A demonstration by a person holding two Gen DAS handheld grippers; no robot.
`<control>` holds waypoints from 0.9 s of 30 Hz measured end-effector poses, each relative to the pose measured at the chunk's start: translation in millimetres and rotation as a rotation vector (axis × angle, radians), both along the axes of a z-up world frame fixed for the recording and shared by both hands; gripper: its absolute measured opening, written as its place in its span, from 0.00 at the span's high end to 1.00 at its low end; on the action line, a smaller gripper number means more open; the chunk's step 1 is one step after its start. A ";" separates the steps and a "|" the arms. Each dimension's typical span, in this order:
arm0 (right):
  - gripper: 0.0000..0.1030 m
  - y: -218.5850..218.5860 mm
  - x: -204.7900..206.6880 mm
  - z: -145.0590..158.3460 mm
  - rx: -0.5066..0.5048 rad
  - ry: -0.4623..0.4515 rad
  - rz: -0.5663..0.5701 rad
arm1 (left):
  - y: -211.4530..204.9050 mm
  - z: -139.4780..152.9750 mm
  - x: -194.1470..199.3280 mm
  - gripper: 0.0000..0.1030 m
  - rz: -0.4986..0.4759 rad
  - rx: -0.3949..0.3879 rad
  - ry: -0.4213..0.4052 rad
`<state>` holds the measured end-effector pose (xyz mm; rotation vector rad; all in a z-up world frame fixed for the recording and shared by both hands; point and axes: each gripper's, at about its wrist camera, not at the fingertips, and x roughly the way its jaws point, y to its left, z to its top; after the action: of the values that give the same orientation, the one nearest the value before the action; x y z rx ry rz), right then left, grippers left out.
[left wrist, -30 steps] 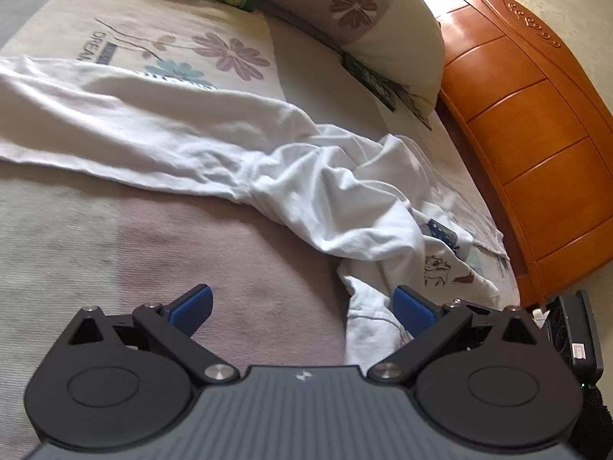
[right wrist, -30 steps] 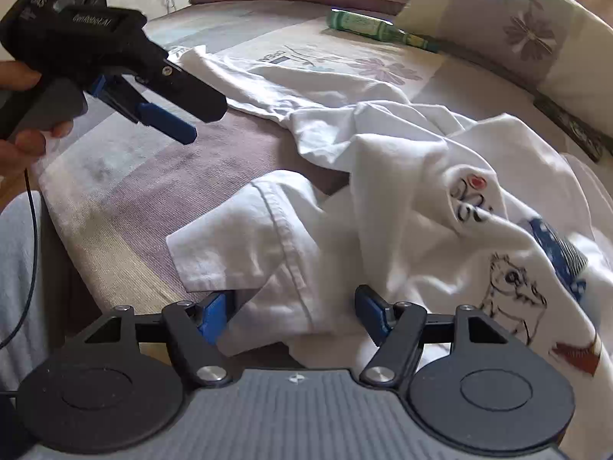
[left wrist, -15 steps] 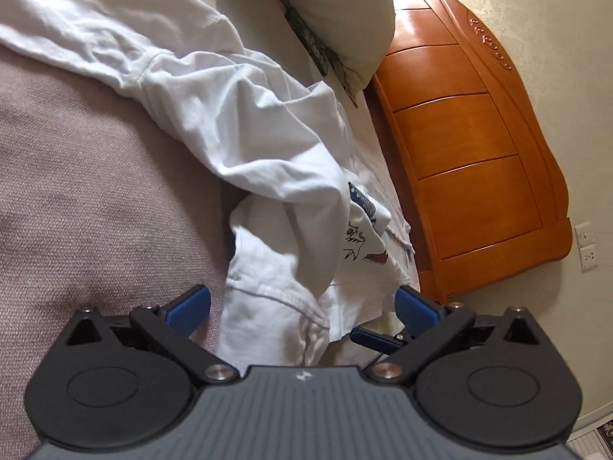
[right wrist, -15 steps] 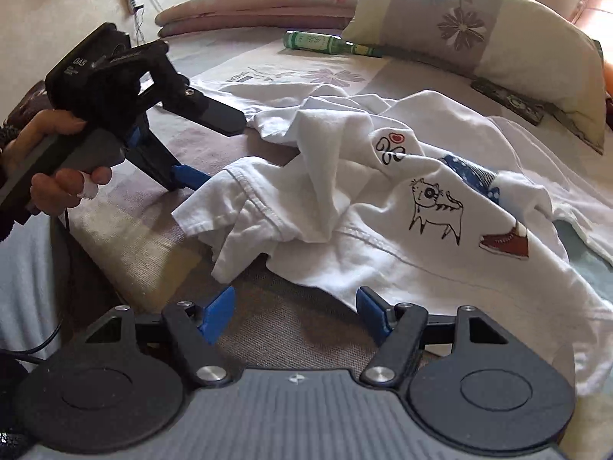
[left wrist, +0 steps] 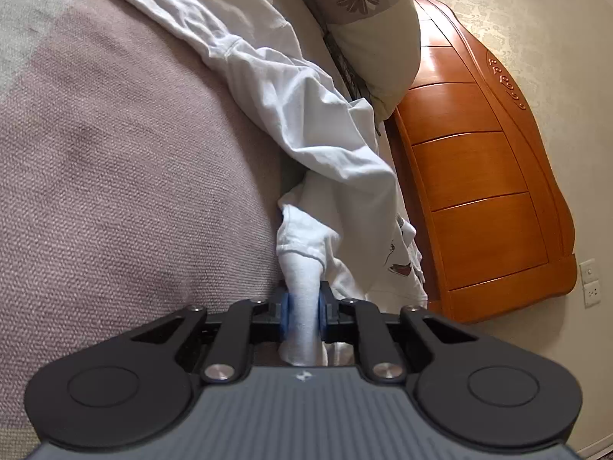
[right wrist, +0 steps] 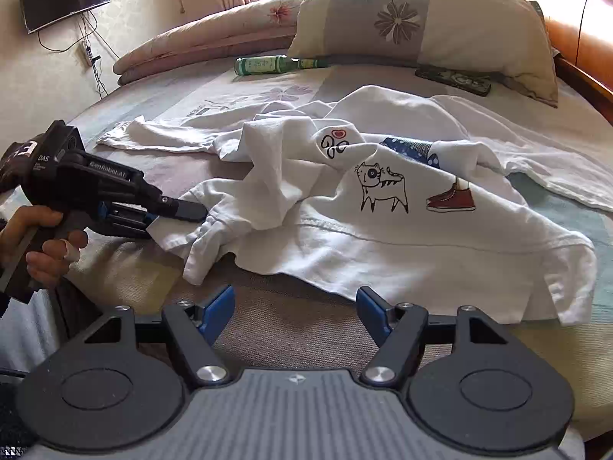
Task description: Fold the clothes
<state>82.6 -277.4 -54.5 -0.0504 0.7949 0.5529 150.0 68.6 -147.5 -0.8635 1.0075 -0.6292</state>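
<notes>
The crumpled white cotton T-shirt with cartoon prints (right wrist: pixel 383 207) lies spread over the bed (right wrist: pixel 291 329) with its mauve and beige woven cover, bunched toward the near edge, its 1 long side trailing back toward the far edge; a cat, a red shoe and a heart show on its upturned face. The left gripper (left wrist: pixel 302 312) is closing its blue-padded fingers (left wrist: pixel 285 312) on a rolled fold of the T-shirt's hem near the bed's near edge, the cloth pinched between the 2 pads; in the right wrist view a hand (right wrist: pixel 42 245) holds this gripper by its black handle. The right gripper (right wrist: pixel 295 312) hangs above the bare cover at the near edge, its fingers (right wrist: pixel 218 308) spread apart with nothing between them, just short of the T-shirt's hem.
</notes>
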 end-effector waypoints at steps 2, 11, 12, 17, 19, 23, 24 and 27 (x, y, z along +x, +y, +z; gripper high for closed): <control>0.28 -4.6 -1.7 2.8 -0.002 -0.012 -0.014 | -1.4 13.5 -7.7 0.90 0.005 0.040 -0.033; 0.28 -17.3 0.8 9.9 0.004 -0.040 -0.059 | 48.2 101.0 -44.1 0.98 0.103 0.226 -0.207; 0.28 -17.5 1.7 10.4 0.008 -0.042 -0.062 | 58.1 106.9 -46.6 0.99 0.123 0.247 -0.207; 0.28 -12.0 6.5 9.5 0.001 -0.045 -0.032 | 71.9 117.6 -48.5 0.94 0.098 0.347 -0.208; 0.28 -6.4 7.0 7.9 -0.023 -0.047 -0.001 | 63.4 115.8 -48.4 0.69 0.046 0.386 -0.218; 0.28 3.5 4.3 7.5 -0.046 -0.054 0.033 | 33.1 99.5 -35.0 0.50 -0.068 0.387 -0.233; 0.28 4.9 3.0 7.9 -0.045 -0.056 0.036 | 25.8 91.4 -28.9 0.49 -0.093 0.377 -0.222; 0.28 2.4 -1.3 10.0 -0.017 -0.053 0.026 | 12.3 66.1 -8.1 0.49 -0.128 0.371 -0.178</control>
<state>81.3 -274.9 -44.4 -0.0913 0.7479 0.5671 141.9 80.9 -81.4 -0.4127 0.9824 -0.5910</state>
